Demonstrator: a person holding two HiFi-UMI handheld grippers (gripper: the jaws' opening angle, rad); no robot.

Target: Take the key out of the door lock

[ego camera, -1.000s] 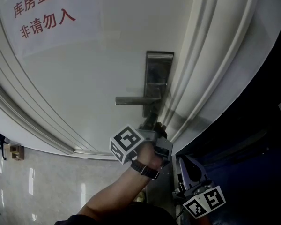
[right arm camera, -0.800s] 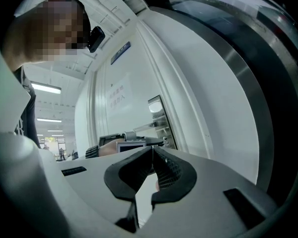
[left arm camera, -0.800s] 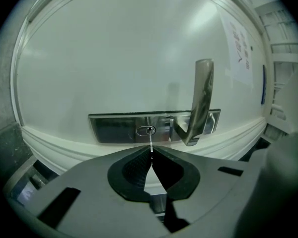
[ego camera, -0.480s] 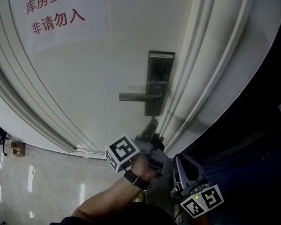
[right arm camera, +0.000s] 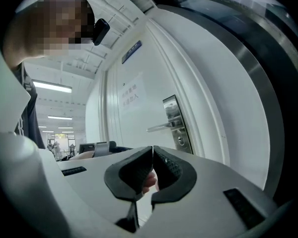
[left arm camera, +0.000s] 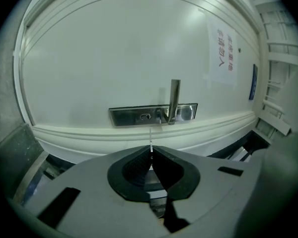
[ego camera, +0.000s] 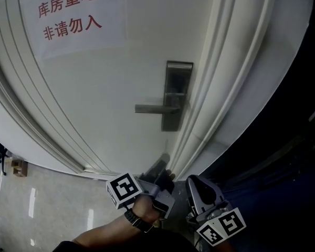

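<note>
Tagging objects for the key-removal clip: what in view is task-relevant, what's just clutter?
Job:
key, pinched in the shut left gripper
lock plate
door handle

Lying about:
paper sign
blue plaque
small wooden box
right gripper, shut and empty

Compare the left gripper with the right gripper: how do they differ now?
The left gripper is shut on the key, whose thin blade sticks out in front; the right gripper is shut on nothing. The left gripper points straight at the lock plate; the right gripper sees it obliquely, from the side. Both stand clear of the door.
</note>
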